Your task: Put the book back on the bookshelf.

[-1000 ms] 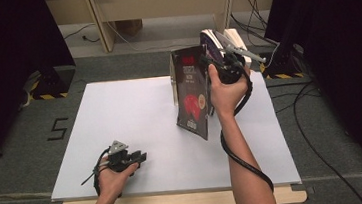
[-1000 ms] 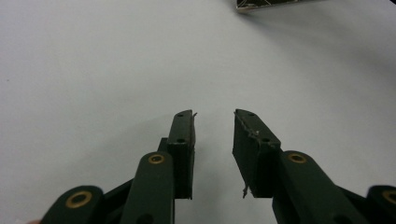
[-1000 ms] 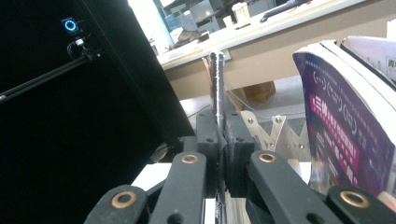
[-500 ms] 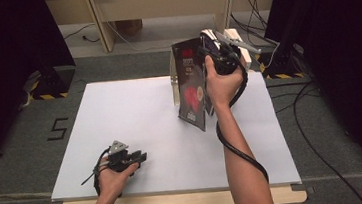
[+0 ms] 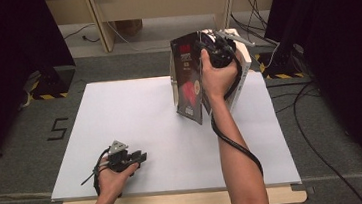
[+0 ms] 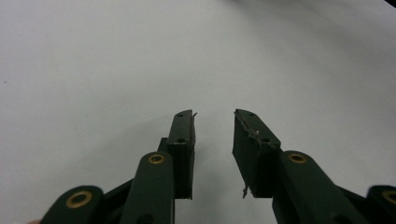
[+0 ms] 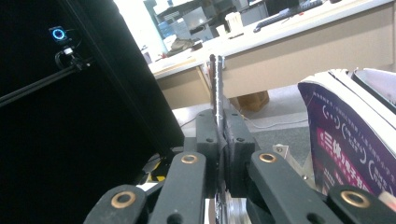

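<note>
Book [image 5: 188, 81], dark cover with a red motif: in the high view it is lifted over the far right part of the white table [image 5: 135, 121], cover upright and tilted, lower corner hanging just above the surface. Right gripper [image 5: 216, 48] clamps its upper edge; the right hand [image 5: 216, 76] wraps the gripper body, cable trailing down along the forearm. A second volume, the white-paged book [image 5: 244, 71], stands just behind the hand. Left gripper [image 5: 133, 158] rests on the near left of the table in the left hand [image 5: 111, 176], well apart from both books.

Left gripper view: jaws parted, nothing between them, bare white table [image 6: 140, 56] beneath.

Right gripper view: jaws closed on a thin dark edge of the book [image 7: 217, 84], seen end-on and rising between the pads. Purple-covered book [image 7: 345, 135] with white lettering stands to the right, near the jaws. Desks and a black curtain [image 7: 70, 140] lie beyond.
</note>
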`<state>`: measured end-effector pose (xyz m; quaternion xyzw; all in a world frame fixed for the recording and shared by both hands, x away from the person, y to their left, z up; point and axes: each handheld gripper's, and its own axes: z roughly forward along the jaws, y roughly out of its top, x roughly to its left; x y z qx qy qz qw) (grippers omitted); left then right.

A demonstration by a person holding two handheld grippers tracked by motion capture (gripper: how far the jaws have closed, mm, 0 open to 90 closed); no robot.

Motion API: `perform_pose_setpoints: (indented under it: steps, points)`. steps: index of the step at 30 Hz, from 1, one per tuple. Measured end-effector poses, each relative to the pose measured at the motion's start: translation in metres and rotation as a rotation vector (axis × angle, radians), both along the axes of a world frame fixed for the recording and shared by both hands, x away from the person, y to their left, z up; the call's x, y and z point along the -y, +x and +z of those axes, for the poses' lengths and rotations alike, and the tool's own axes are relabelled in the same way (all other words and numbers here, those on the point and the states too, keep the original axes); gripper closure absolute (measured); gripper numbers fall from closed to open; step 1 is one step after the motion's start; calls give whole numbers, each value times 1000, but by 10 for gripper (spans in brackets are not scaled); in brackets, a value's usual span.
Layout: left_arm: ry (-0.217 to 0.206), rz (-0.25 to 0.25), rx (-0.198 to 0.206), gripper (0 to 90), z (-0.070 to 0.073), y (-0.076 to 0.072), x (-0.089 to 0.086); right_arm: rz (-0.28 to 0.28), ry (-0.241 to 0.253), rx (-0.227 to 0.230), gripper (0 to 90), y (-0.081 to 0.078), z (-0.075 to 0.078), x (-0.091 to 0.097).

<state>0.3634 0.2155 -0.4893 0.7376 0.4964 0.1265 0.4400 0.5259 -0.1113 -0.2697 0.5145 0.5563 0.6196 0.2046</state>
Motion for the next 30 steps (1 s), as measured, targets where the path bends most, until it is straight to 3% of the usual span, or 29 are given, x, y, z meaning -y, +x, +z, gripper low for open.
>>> perform_pose_setpoints:
  steps: [11,30]
  points:
    - [-2,1,-1,676,0,0,-1,-22,5,-4,869,13,-1,-4]
    - [-13,8,5,675,0,1,-3,-57,-32,17,857,34,-2,-14]
